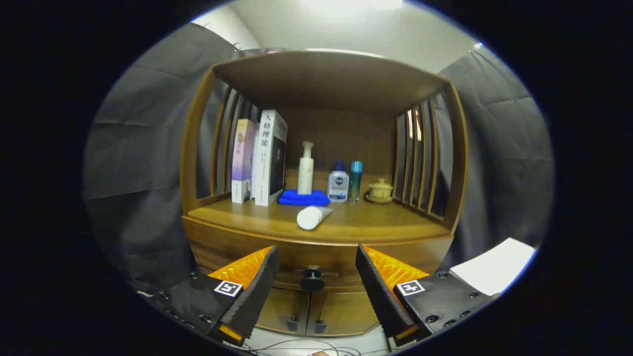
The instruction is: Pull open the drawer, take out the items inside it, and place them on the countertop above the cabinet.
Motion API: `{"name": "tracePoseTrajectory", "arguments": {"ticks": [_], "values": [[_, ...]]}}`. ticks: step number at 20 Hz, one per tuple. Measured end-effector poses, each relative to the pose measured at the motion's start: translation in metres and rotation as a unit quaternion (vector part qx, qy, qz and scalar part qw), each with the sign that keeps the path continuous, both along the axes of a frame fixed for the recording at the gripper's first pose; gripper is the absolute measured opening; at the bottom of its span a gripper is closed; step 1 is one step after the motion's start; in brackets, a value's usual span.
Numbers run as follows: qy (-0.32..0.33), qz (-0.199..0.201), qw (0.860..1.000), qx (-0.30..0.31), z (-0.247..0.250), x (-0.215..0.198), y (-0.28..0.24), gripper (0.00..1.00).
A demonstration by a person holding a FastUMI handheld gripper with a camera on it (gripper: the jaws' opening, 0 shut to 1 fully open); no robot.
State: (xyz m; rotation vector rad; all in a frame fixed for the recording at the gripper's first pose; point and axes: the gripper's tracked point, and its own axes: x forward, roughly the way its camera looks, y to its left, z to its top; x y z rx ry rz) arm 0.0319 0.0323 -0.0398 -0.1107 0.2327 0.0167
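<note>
Gripper fingers spread wide, nothing between them but air; fingertips sit level with the drawer front, one on each side of the knob, not touching it. Drawer knob is dark, round, on a small metal backplate, centred in the gap between the fingers and just beyond them. Drawer is a shallow, wide band of brown wood under the countertop, curved front, looks fully closed, flush with the cabinet. Below it two cabinet doors meet at a centre seam, each with a small dark pull near the bottom.

Countertop above the drawer is the same brown wood, inside a slatted open shelf frame with a wood roof. On it, well beyond the fingers: two books standing upright at the left, a folded blue cloth beside them, a white pump bottle standing at the cloth, a white tube lying on its side in front of the cloth near the counter's front edge, a white bottle with blue cap, a teal bottle touching or just beside it, a small lidded cup on a saucer at the right. Cables on the floor below the cabinet.
</note>
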Motion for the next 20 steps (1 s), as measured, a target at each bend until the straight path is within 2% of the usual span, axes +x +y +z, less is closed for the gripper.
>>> {"name": "tracePoseTrajectory", "arguments": {"ticks": [4, 8, 12, 15, 20], "values": [[-0.040, 0.021, 0.999, 0.019, 0.049, -0.035, 0.006, 0.97], [-0.092, 0.011, 0.994, 0.050, 0.111, -0.072, -0.008, 0.96], [-0.141, 0.019, 0.988, 0.058, 0.168, -0.103, -0.015, 0.96], [-0.157, 0.026, 0.985, 0.070, 0.184, -0.114, -0.021, 0.96], [-0.150, 0.026, 0.984, 0.095, 0.175, -0.118, -0.041, 0.96]]}}
